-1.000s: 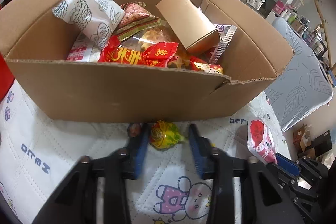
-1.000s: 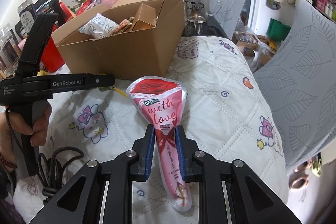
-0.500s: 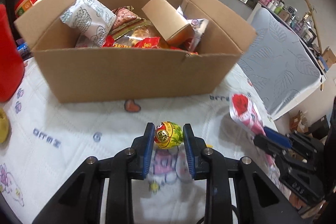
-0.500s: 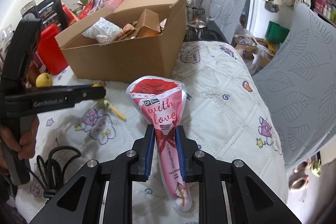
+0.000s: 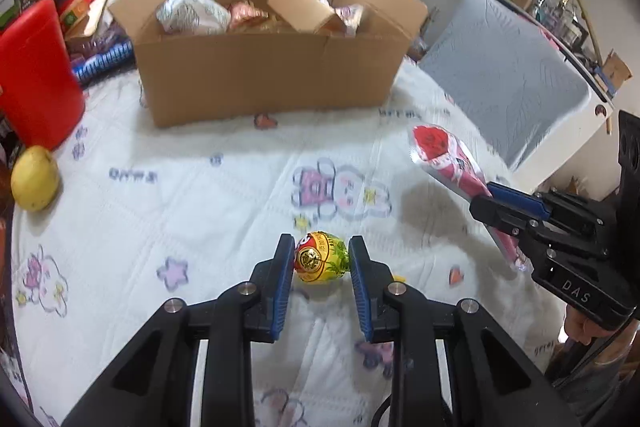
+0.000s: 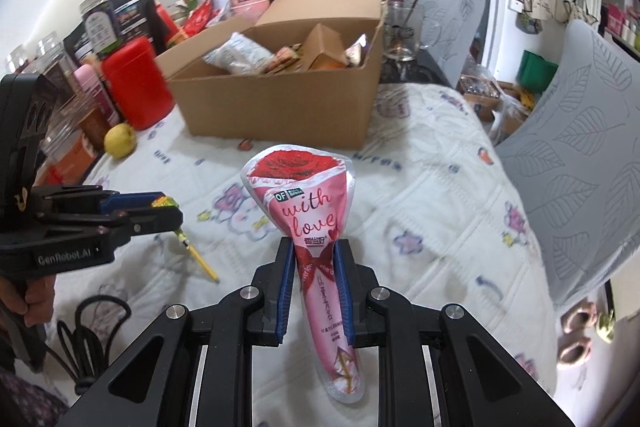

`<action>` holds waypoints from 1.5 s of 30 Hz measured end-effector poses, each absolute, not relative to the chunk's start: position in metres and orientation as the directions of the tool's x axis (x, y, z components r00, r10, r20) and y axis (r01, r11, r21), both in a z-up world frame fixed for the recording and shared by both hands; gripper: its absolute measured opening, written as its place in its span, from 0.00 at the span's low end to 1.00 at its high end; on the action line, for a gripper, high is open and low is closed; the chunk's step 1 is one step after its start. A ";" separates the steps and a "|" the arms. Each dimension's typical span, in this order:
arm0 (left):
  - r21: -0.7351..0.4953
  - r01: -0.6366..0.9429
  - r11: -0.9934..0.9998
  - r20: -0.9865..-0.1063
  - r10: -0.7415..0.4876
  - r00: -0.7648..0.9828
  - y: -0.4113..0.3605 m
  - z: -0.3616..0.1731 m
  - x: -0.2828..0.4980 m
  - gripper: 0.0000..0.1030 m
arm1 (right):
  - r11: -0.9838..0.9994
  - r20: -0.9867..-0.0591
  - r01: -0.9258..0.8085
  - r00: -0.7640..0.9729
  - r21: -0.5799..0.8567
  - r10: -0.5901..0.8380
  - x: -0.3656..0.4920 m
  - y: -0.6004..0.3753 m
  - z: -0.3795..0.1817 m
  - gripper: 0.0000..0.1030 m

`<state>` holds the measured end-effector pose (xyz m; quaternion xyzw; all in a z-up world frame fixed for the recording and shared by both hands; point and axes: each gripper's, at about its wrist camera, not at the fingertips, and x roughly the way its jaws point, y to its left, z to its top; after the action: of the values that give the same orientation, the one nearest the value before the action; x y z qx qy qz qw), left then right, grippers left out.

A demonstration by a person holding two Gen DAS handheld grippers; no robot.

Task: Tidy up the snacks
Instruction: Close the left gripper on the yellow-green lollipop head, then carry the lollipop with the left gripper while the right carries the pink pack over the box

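My left gripper (image 5: 321, 259) is shut on a round lollipop in a yellow, green and red wrapper (image 5: 320, 258), held above the quilted table cover; its yellow stick (image 6: 198, 259) hangs below in the right wrist view. My right gripper (image 6: 314, 259) is shut on a pink cone-shaped snack pack with a red rose and "with love" print (image 6: 306, 211), also seen in the left wrist view (image 5: 444, 159). An open cardboard box (image 5: 264, 75) full of snack packets stands at the far side of the table, apart from both grippers.
A red canister (image 5: 36, 79) and a yellow fruit (image 5: 34, 179) sit at the left. Jars and snack packs crowd the back left (image 6: 100, 23). Grey leaf-pattern chairs (image 6: 580, 163) stand to the right. A black cable (image 6: 92, 331) lies at the near left.
My left gripper closed on the lollipop beside the box, lifted it and pulled back away from the box. My right gripper kept its grip on the pink pack and drew back slightly.
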<state>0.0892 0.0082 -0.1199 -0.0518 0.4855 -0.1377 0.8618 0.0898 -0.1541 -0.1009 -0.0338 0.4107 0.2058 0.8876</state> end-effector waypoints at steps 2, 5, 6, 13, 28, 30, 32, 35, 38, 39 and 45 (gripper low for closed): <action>-0.228 0.181 0.957 -0.830 -0.289 0.477 0.010 -0.126 0.088 0.26 | 0.912 -0.754 -0.394 0.564 0.113 0.337 0.086 -0.150 -0.106 0.19; -0.238 0.179 0.955 -0.844 -0.294 0.448 0.010 -0.137 0.089 0.28 | 0.913 -0.768 -0.390 0.547 0.119 0.334 0.080 -0.147 -0.113 0.19; -0.244 0.170 0.955 -0.842 -0.296 0.451 0.012 -0.140 0.089 0.28 | 0.913 -0.771 -0.389 0.543 0.121 0.334 0.079 -0.147 -0.115 0.19; -0.242 0.182 0.953 -0.843 -0.299 0.446 0.007 -0.146 0.091 0.32 | 0.922 -0.793 -0.374 0.527 0.106 0.305 0.074 -0.143 -0.125 0.22; -0.243 0.183 0.953 -0.822 -0.302 0.482 0.010 -0.141 0.085 0.26 | 0.921 -0.807 -0.363 0.496 0.142 0.321 0.085 -0.140 -0.138 0.27; -0.242 0.184 0.953 -0.818 -0.303 0.488 0.012 -0.139 0.084 0.26 | 0.920 -0.800 -0.365 0.506 0.139 0.322 0.082 -0.139 -0.136 0.25; -0.241 0.183 0.953 -0.814 -0.301 0.497 0.013 -0.136 0.081 0.26 | 0.919 -0.792 -0.376 0.524 0.116 0.314 0.078 -0.137 -0.132 0.23; -0.239 0.184 0.953 -0.805 -0.300 0.512 0.016 -0.130 0.077 0.26 | 0.916 -0.776 -0.377 0.535 0.135 0.334 0.072 -0.138 -0.124 0.23; -0.233 0.186 0.954 -0.794 -0.297 0.530 0.018 -0.122 0.073 0.26 | 0.915 -0.767 -0.380 0.543 0.138 0.341 0.067 -0.137 -0.119 0.23; -0.232 0.187 0.955 -0.789 -0.297 0.538 0.018 -0.119 0.071 0.26 | 0.914 -0.766 -0.381 0.544 0.139 0.343 0.066 -0.136 -0.118 0.23; -0.225 0.189 0.956 -0.751 -0.293 0.592 0.022 -0.097 0.060 0.26 | 0.903 -0.741 -0.401 0.559 0.150 0.372 0.052 -0.132 -0.103 0.23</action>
<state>0.0599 0.0219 -0.0969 -0.0605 0.4308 -0.1355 0.8902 0.0521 -0.1319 -0.1026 -0.0179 0.4156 0.2189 0.8826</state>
